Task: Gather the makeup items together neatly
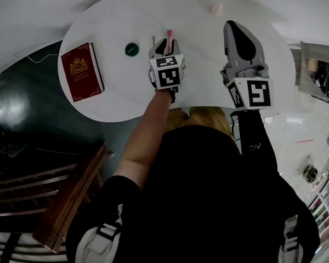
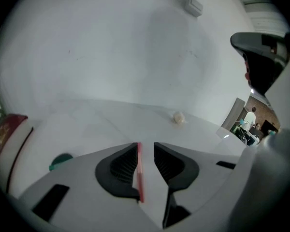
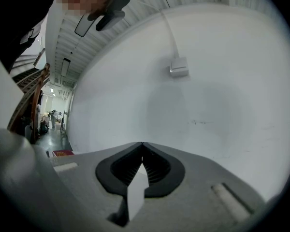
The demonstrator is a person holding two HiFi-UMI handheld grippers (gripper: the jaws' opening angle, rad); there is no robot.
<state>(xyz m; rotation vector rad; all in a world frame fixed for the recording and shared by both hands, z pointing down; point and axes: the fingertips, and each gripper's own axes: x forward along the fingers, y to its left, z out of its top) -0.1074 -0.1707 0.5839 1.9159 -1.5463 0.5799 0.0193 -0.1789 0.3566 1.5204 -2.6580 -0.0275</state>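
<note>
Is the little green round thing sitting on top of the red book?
No, the green round thing lies on the white table, apart from the red book.

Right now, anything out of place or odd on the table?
Nothing spilled or broken, but the items lie scattered: a small pale pink piece sits alone near the far edge of the table, the green round item well apart near the red book. The pink stick sits between the left tool's parted jaws, against one pad only.

The white table bears a red book, green disc and pale lump.
</note>
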